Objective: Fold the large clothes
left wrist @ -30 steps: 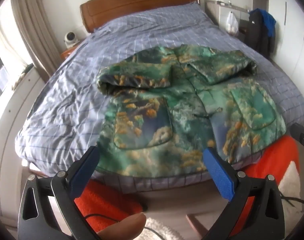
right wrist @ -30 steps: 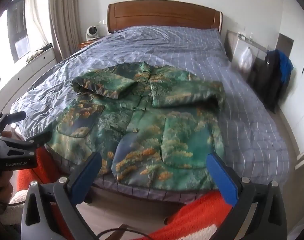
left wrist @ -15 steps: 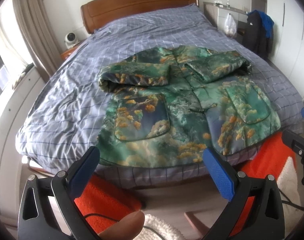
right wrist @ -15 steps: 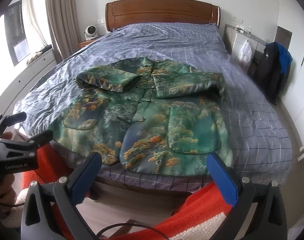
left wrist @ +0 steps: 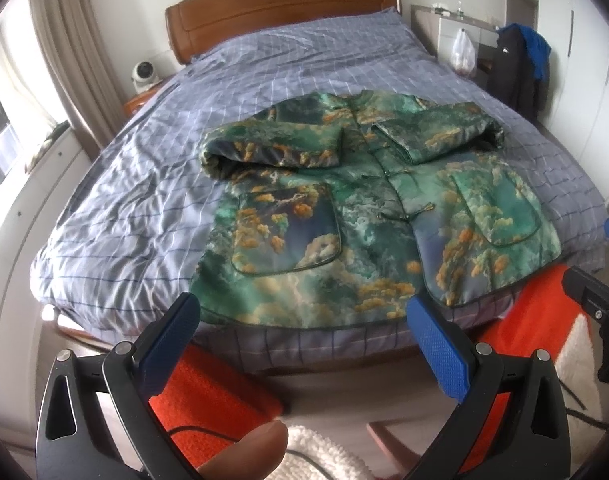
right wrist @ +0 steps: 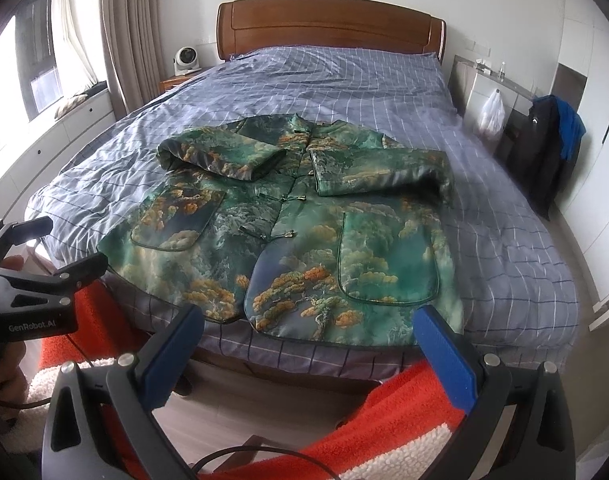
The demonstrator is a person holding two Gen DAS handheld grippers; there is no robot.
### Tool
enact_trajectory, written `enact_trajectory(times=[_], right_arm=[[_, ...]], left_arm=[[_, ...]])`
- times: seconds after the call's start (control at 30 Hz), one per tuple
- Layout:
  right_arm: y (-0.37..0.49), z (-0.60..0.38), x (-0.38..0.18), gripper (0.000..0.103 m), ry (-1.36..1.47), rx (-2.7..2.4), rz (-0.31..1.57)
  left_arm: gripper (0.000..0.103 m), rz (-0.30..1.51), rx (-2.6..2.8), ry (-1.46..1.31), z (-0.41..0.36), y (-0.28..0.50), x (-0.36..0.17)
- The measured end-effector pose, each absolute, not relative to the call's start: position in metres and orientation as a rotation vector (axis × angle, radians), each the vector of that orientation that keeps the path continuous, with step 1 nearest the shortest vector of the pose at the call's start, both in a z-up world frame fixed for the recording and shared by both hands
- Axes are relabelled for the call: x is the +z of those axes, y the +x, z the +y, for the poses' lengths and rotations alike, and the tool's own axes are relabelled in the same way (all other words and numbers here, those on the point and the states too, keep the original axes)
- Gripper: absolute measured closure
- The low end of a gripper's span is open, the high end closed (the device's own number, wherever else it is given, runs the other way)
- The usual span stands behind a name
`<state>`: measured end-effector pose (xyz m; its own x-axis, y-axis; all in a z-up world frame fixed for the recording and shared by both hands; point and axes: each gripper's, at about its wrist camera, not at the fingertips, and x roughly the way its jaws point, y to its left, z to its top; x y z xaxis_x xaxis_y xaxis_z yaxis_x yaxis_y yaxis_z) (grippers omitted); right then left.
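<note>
A green and gold patterned jacket (left wrist: 364, 216) (right wrist: 300, 232) lies front up on the bed (left wrist: 124, 208) (right wrist: 504, 240). Both sleeves are folded across its chest and its hem reaches the foot edge. My left gripper (left wrist: 302, 326) hovers open off the foot of the bed, short of the hem, with nothing between its blue pads. My right gripper (right wrist: 308, 332) is open too, held back from the hem's right half. In the right wrist view the left gripper's body (right wrist: 36, 292) shows at the far left.
An orange and white rug (left wrist: 208, 396) (right wrist: 384, 420) covers the floor by the bed foot. A wooden headboard (right wrist: 328, 28) and a small fan (right wrist: 184, 60) stand at the back. Dark clothing (right wrist: 548, 148) hangs at the right. White cabinets (left wrist: 20, 216) run along the left.
Both grippers have drawn back from the bed, so the jacket looks smaller and farther off. The jacket itself has not moved, and both grippers stayed open.
</note>
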<state>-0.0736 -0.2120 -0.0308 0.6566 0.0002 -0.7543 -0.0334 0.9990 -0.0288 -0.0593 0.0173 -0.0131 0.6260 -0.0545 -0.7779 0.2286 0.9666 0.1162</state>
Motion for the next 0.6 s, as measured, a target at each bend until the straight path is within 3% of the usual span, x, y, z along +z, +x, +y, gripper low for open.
enact_trajectory(times=[0.6], right_arm=[[-0.044,-0.216,-0.032,0.000,-0.053,0.005,0.859]], left_arm=[[0.000,0.885,-0.157,0.253,0.011,-0.035,-0.022]])
